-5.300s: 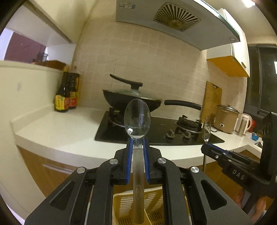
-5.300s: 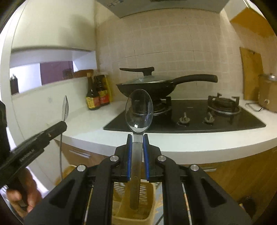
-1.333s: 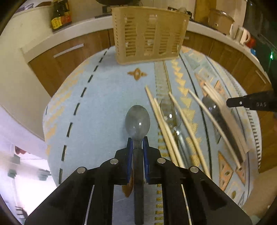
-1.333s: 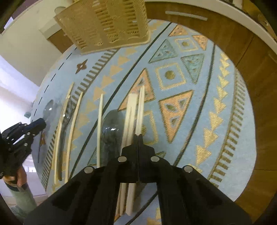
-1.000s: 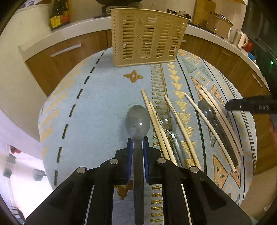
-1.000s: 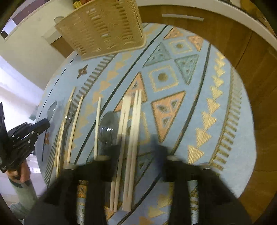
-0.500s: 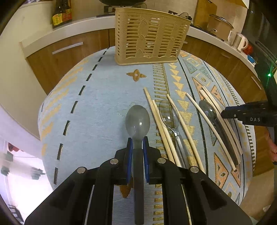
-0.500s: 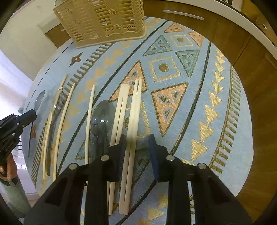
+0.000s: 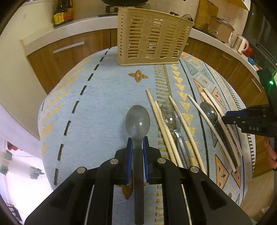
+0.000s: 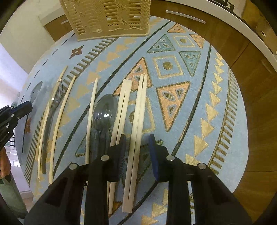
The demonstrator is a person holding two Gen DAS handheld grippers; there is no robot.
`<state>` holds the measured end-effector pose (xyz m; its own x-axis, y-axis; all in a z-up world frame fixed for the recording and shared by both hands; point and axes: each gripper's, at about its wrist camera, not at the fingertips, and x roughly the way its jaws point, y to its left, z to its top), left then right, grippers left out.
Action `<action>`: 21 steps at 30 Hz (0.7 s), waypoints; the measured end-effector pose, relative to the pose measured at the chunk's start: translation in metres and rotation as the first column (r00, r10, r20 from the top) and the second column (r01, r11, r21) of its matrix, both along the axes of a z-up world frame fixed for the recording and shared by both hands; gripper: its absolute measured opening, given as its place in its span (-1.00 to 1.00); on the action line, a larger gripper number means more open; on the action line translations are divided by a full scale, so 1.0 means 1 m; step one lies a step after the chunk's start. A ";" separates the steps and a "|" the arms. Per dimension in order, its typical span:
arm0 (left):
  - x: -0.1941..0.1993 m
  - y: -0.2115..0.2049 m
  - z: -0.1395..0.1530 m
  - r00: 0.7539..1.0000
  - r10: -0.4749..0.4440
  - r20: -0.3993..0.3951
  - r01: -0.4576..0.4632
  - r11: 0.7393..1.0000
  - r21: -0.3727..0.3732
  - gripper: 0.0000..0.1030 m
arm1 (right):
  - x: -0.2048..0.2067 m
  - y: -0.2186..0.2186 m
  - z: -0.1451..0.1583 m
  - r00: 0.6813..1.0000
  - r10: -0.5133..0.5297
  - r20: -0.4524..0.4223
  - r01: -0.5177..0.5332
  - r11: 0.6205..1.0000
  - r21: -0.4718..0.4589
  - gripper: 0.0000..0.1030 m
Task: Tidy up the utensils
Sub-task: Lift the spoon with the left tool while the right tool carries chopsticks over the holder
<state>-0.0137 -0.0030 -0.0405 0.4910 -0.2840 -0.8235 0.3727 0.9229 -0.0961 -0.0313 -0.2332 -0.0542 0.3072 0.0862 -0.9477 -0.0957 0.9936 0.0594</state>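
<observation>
Your right gripper (image 10: 137,141) straddles the joined chopstick pair (image 10: 138,121) on the side away from the dark spoon (image 10: 103,112), jaws partly open with no pad pressing, so closing here could snag the neighbouring split pair (image 10: 119,117) or skid the sticks across the rug (image 10: 199,103). Your left gripper (image 9: 137,143) is clamped on a grey spoon (image 9: 137,121), held above the rug on the far side of the loose chopsticks from that dark spoon, well short of the basket (image 9: 152,34).

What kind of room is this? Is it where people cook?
Most likely a home kitchen. A white counter runs over wooden cabinets, with sauce bottles, a cooking pot and a kettle on it.
</observation>
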 end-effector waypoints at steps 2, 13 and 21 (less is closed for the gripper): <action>-0.001 -0.002 0.004 1.000 -0.004 0.012 0.004 1.000 -0.003 -0.81 | 0.009 0.001 -0.001 1.000 0.000 -0.026 0.000 1.000 0.006 -0.53; -0.004 -0.001 0.047 0.990 0.020 0.143 -0.010 0.997 -0.071 -0.81 | 0.002 -0.012 0.018 0.999 0.021 0.033 -0.023 0.996 0.083 -0.82; 0.008 -0.005 0.106 0.957 0.049 0.288 0.005 0.983 -0.183 -0.81 | -0.007 -0.017 0.089 0.949 0.048 0.312 -0.113 0.974 0.195 -0.82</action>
